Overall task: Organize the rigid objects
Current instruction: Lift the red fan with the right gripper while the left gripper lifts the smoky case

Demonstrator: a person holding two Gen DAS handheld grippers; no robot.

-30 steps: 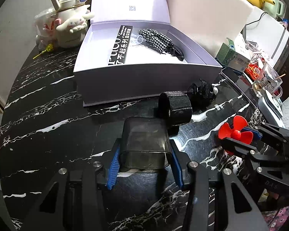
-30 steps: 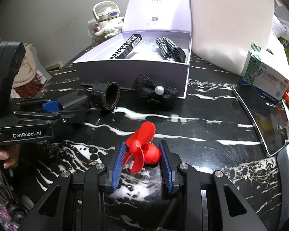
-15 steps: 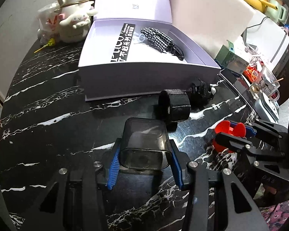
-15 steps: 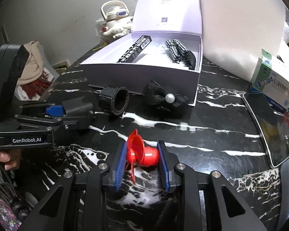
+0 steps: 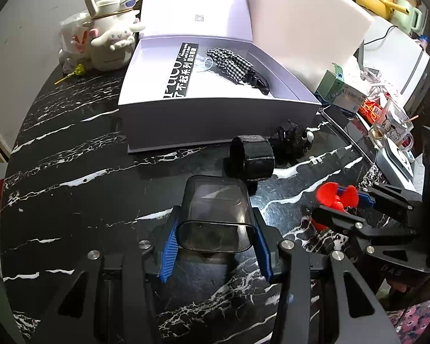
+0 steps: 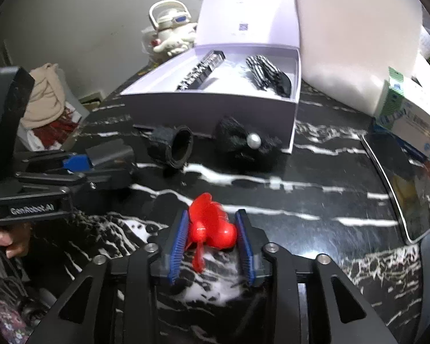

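Note:
My left gripper (image 5: 215, 223) is shut on a smoky see-through rectangular case (image 5: 216, 200), held just above the black marble table (image 5: 86, 172). In the right wrist view the same case (image 6: 109, 152) shows in the left gripper (image 6: 123, 166). My right gripper (image 6: 211, 212) has a small red propeller (image 6: 212, 232) between its blue pads; the jaws are opening, and the pads still touch it. From the left wrist view the propeller (image 5: 336, 197) sits in the right gripper (image 5: 329, 203). An open lilac box (image 5: 215, 120) stands behind, holding a black label strip and a checked bow.
A black ribbed ring (image 5: 252, 157) and a black bow with a pearl (image 5: 292, 140) lie in front of the box. A white character mug (image 5: 111, 43) stands back left. A medicine carton (image 6: 410, 114) and a dark phone (image 6: 401, 183) are at the right. A hand (image 6: 3, 238) grips the left tool.
The right jaws squeezed the red propeller and then widened a little. The propeller turned between the pads. The left gripper kept its hold on the case and barely moved.

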